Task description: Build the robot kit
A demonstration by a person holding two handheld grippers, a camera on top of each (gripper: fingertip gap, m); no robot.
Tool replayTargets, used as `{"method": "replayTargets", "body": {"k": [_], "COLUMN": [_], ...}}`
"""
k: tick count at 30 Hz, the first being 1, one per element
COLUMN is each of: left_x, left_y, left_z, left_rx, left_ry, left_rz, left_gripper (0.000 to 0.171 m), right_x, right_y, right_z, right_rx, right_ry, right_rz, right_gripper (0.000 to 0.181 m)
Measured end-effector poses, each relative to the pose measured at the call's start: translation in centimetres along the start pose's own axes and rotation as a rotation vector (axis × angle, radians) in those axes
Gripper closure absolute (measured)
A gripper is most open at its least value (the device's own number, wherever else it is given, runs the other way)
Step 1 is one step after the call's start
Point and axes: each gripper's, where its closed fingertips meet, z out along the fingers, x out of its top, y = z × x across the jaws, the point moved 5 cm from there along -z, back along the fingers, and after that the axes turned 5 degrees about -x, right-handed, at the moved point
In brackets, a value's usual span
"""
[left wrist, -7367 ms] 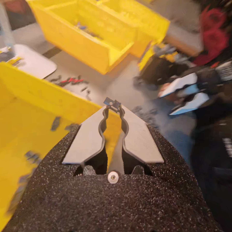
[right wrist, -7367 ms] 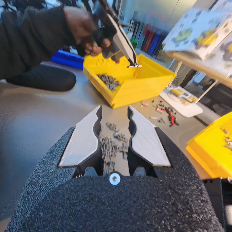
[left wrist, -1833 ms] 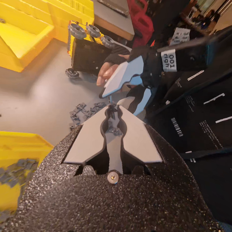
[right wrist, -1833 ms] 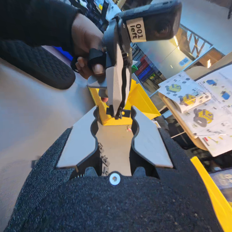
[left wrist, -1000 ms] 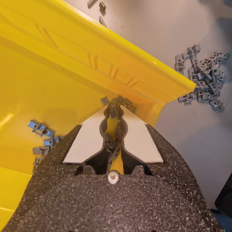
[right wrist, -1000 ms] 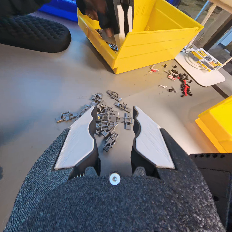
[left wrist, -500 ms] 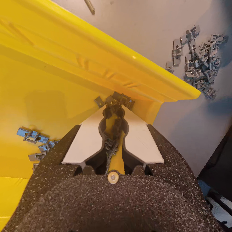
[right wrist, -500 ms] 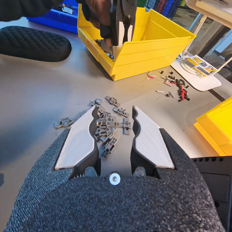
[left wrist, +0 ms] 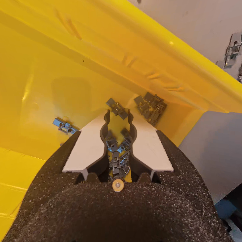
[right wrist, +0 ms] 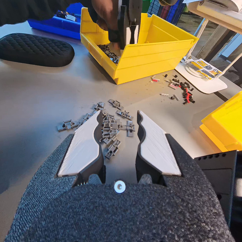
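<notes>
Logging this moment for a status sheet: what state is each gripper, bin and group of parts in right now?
left gripper: open, inside the bin, holding nothing.
right gripper: open, empty, above the table pile.
yellow bin: upright on the table, open-topped, grey parts inside.
grey part: lying loose on the bin floor at the left gripper's tips.
grey parts pile: scattered loose on the table.
small black and red pieces: scattered loose on the table.

A grey table [right wrist: 39, 94] fills the frame. At top centre sits a yellow bin [right wrist: 150, 62], a blue tray [right wrist: 55, 24] behind it, a black padded rest [right wrist: 34, 49] upper left. Loose grey clips [right wrist: 111, 125] lie mid-frame; small black and red pieces [right wrist: 183, 89] and a white base [right wrist: 209, 85] right, more yellow bins [right wrist: 225, 129] at the edge.
</notes>
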Motion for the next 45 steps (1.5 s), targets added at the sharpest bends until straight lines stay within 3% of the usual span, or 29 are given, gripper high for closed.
{"method": "replayTargets", "body": {"k": [6, 9, 13, 16, 18, 21, 23, 27, 30, 32, 33, 36, 45], "left_x": [-0.5, -0.2, 1.5, 1.8, 1.8, 1.9, 1.9, 1.5, 0.5, -0.3, -0.7, -0.7, -0.3], "left_y": [0.2, 2.3, 11.3, 16.5, 18.0, 18.5, 18.4, 15.1, 9.7, 6.2, 5.0, 3.5, 2.5], "left_z": [-0.5, -3.6, -8.7, -9.0, -8.2, -7.4, -7.1, -8.1, -8.3, -7.0, -6.2, -3.7, 0.5], "left_rx": [0.029, 0.026, -0.272, -0.513, -0.607, -0.675, -0.696, -0.480, -0.180, -0.030, -0.003, -0.081, -0.124], "left_ry": [0.012, 0.182, 0.543, 0.657, 0.683, 0.712, 0.714, 0.734, 0.670, 0.536, 0.474, 0.373, 0.143], "left_rz": [0.075, 0.095, 0.226, 0.281, 0.271, 0.253, 0.257, 0.250, 0.185, 0.128, 0.109, 0.054, 0.080], "left_gripper": [0.154, 0.154, 0.154, 0.154, 0.154, 0.154, 0.155, 0.147, 0.149, 0.147, 0.146, 0.142, 0.142], "right_x": [0.6, 2.0, 4.9, 7.1, 7.7, 7.7, 7.5, 5.2, 1.3, -0.9, -1.6, -1.5, -0.5], "right_y": [-0.2, -0.6, -1.5, -2.6, -3.0, -3.8, -3.9, -3.1, -2.7, -2.8, -2.7, -2.6, -0.9], "right_z": [0.0, 0.0, 0.1, 0.5, 0.8, 0.8, 0.7, 0.8, 1.6, 2.0, 2.2, 2.2, 0.9], "right_rx": [-0.002, -0.015, -0.048, -0.050, -0.071, -0.055, -0.055, -0.009, 0.057, 0.083, 0.079, 0.084, 0.038], "right_ry": [0.025, 0.086, 0.231, 0.330, 0.348, 0.348, 0.337, 0.158, -0.063, -0.181, -0.211, -0.191, -0.079], "right_rz": [-0.012, -0.047, -0.146, -0.204, -0.238, -0.265, -0.252, -0.189, -0.129, -0.117, -0.115, -0.073, 0.005], "right_gripper": [0.129, 0.128, 0.124, 0.121, 0.122, 0.141, 0.142, 0.152, 0.152, 0.150, 0.139, 0.121, 0.121]}}
